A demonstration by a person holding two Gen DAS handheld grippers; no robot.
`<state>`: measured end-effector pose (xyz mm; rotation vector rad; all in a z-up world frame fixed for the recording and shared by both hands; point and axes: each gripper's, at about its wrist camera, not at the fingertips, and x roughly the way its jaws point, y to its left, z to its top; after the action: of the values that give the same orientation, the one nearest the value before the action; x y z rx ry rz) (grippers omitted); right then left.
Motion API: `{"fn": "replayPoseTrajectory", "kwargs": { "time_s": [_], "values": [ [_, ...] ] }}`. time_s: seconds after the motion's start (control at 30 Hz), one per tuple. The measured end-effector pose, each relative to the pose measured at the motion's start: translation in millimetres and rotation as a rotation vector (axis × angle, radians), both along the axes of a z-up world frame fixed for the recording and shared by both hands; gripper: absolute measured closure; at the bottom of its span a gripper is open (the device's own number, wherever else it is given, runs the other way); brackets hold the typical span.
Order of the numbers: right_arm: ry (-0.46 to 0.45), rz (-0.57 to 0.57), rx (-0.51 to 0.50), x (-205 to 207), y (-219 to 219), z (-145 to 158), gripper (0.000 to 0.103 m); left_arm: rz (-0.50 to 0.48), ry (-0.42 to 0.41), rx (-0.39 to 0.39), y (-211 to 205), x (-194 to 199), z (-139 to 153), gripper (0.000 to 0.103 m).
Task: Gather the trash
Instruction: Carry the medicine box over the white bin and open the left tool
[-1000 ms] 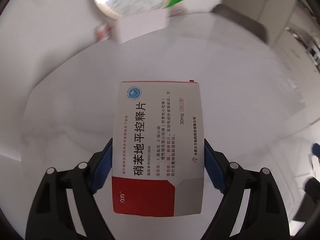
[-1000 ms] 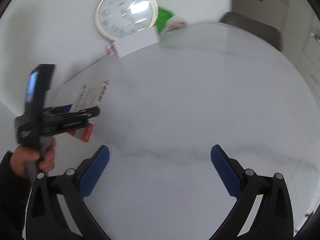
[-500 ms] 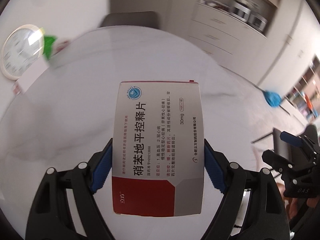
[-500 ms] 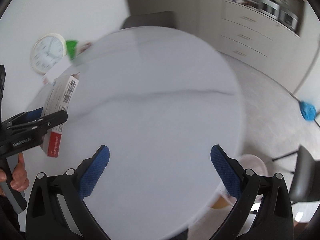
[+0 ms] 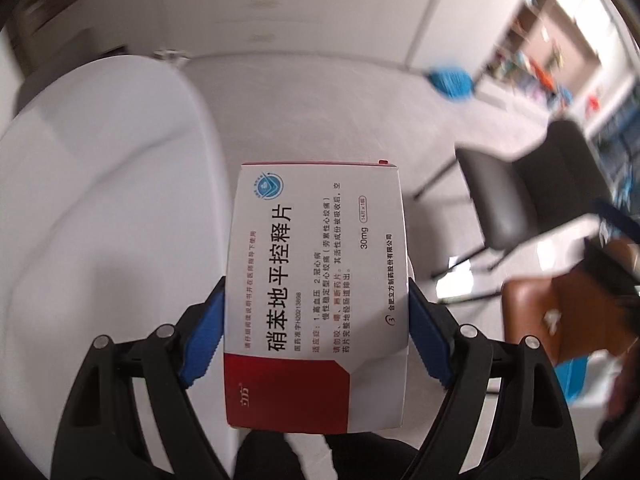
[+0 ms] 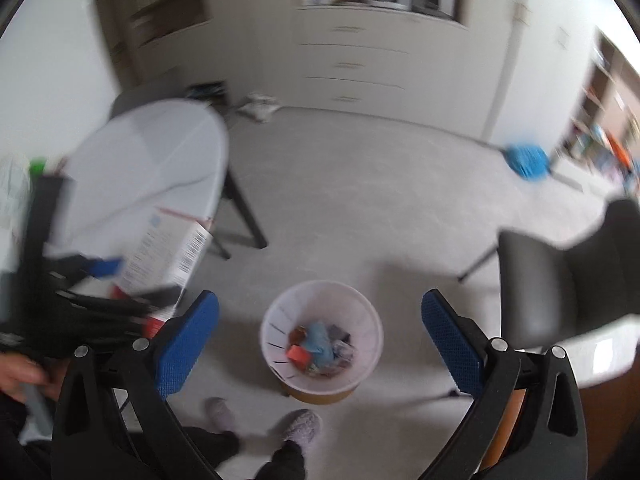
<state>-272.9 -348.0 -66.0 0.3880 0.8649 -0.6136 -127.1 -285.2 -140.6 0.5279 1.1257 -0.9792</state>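
Note:
My left gripper is shut on a white and red medicine box with Chinese print, held in the air beside the white round table. In the right wrist view the same box and the left gripper show blurred at the left. My right gripper is open and empty, above the floor. A white trash bin holding several bits of trash stands on the floor straight below it, between its fingers.
A dark chair stands at the right, also in the left wrist view. The white table is at the left. A blue mop lies on the floor. The person's slippered feet are near the bin. White cabinets line the far wall.
Both grippers have swung right, away from the table top and toward the floor. The trash bin has come into the right wrist view. The left gripper still holds the box.

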Motion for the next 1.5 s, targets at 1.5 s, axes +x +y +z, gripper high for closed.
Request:
{"fn": "replayPoseTrajectory", "kwargs": {
  "time_s": [1.5],
  "values": [
    [0.255,0.043,0.182,44.4,-63.9,-137.8,0.003,0.234,-0.007,0.007,-0.2,18.8,-7.2,0.008]
  ]
}}
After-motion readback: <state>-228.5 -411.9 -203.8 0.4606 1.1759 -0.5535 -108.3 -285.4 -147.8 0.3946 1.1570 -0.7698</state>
